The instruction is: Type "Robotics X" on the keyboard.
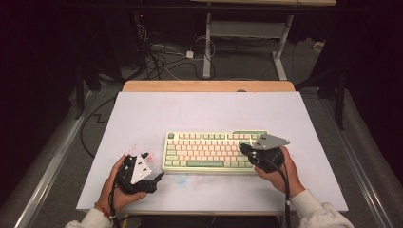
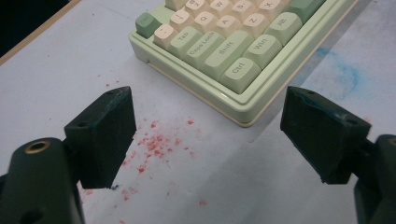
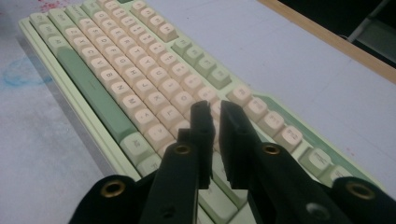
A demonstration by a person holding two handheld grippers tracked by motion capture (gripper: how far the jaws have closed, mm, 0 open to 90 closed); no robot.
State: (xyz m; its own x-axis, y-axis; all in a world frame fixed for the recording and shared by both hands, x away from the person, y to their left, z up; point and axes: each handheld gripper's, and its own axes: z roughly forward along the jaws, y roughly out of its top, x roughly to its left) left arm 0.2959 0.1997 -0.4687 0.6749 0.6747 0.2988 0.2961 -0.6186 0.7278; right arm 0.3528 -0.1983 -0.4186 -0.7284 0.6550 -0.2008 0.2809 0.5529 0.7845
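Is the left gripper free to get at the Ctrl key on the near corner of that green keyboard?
Probably yes. The left gripper hovers with jaws wide open just off the keyboard corner, and the Ctrl key lies ahead of it with bare table between. The right gripper is over the far end.

You are at a recording bench in a lab or test room, not a home. Your table (image 1: 142,114) is a plain white board on a wooden top, stained with red specks (image 2: 154,144) and a blue smear (image 2: 343,70) from past work. Black curtains close off both sides. Behind the table, loose cables (image 1: 161,57) sprawl across a grey carpet to a small white box (image 1: 189,54), and the white steel legs (image 1: 207,47) of a second desk stand there. Metal rails (image 1: 52,161) run along the floor on either side of you
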